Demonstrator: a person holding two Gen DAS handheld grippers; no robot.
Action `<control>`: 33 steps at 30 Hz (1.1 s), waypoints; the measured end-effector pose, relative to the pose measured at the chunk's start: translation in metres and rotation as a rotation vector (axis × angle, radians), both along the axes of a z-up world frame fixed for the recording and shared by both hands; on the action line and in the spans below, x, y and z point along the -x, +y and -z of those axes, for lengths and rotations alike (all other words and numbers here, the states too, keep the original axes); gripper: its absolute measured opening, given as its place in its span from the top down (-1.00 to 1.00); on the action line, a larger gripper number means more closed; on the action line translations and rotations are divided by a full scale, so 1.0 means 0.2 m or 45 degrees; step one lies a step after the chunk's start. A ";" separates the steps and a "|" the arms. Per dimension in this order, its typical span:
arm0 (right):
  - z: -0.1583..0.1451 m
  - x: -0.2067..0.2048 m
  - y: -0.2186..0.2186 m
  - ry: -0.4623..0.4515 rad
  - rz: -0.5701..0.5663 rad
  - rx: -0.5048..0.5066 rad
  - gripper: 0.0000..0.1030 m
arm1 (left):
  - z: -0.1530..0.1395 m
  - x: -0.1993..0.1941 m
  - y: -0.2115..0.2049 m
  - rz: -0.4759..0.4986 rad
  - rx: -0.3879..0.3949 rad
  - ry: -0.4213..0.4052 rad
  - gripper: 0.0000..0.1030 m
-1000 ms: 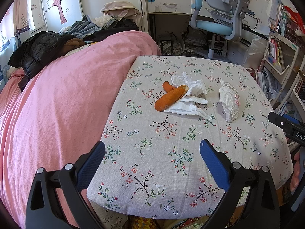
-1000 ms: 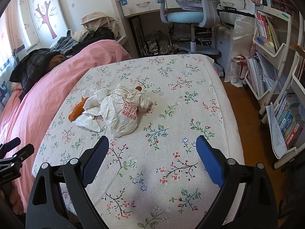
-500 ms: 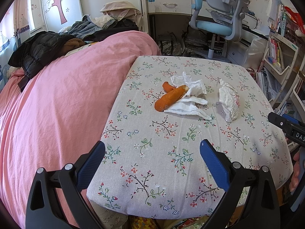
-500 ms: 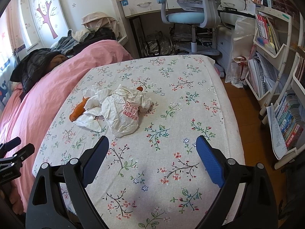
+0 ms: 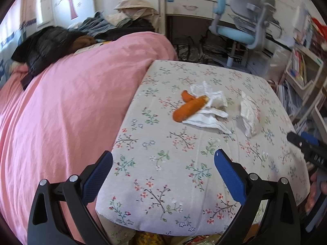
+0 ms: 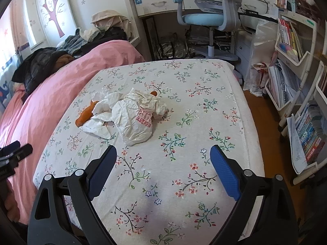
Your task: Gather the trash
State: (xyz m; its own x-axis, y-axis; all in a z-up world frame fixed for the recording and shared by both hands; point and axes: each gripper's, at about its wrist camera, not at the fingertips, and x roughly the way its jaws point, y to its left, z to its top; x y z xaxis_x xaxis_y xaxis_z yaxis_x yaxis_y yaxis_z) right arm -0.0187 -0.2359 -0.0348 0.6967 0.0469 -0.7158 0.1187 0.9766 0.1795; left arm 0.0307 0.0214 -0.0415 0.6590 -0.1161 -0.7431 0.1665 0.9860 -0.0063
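On the floral cloth-covered table (image 5: 163, 163) lie two orange carrot-like pieces (image 5: 189, 107), crumpled white tissues (image 5: 206, 118) and a crumpled white plastic bag (image 5: 250, 114). In the right wrist view the bag (image 6: 139, 120) lies in front of the tissues (image 6: 102, 110) and the orange piece (image 6: 85, 115). My left gripper (image 5: 163, 157) is open and empty, above the table's near edge, well short of the trash. My right gripper (image 6: 163, 153) is open and empty, just short of the bag. Each gripper shows at the edge of the other's view.
A bed with a pink cover (image 5: 67, 110) touches the table's left side, with dark clothes (image 5: 49, 47) piled on it. A blue desk chair (image 6: 204, 14) and a desk stand behind. Bookshelves (image 6: 294, 47) line the right side, over a wooden floor (image 6: 265, 126).
Both grippers have shifted slightly forward toward the trash. Both stay open. The trash has not moved.
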 end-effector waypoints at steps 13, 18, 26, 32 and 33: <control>0.00 -0.06 0.09 -0.016 -0.124 0.021 -0.73 | 0.01 -0.12 0.21 -0.130 0.222 0.095 -0.84; 0.02 -0.12 0.14 -0.016 -0.178 0.016 -0.73 | 0.03 -0.14 0.20 -0.111 0.211 0.099 -0.84; 0.04 -0.29 0.22 -0.035 -0.206 -0.011 -0.73 | 0.05 -0.21 0.08 -0.018 0.099 0.052 -0.84; 0.13 -0.46 0.23 0.003 -0.188 -0.076 -0.73 | 0.06 -0.34 0.01 0.012 0.030 0.003 -0.84; 0.13 -0.47 0.24 0.006 -0.192 -0.074 -0.73 | 0.07 -0.37 -0.01 0.022 0.014 -0.001 -0.84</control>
State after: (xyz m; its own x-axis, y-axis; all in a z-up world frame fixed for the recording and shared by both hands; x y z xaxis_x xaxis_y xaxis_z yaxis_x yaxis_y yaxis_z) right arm 0.0762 -0.1885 -0.0615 0.6754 0.1919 -0.7120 -0.0272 0.9714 0.2360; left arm 0.1052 0.0197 -0.0551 0.6573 -0.1355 -0.7413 0.1833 0.9829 -0.0171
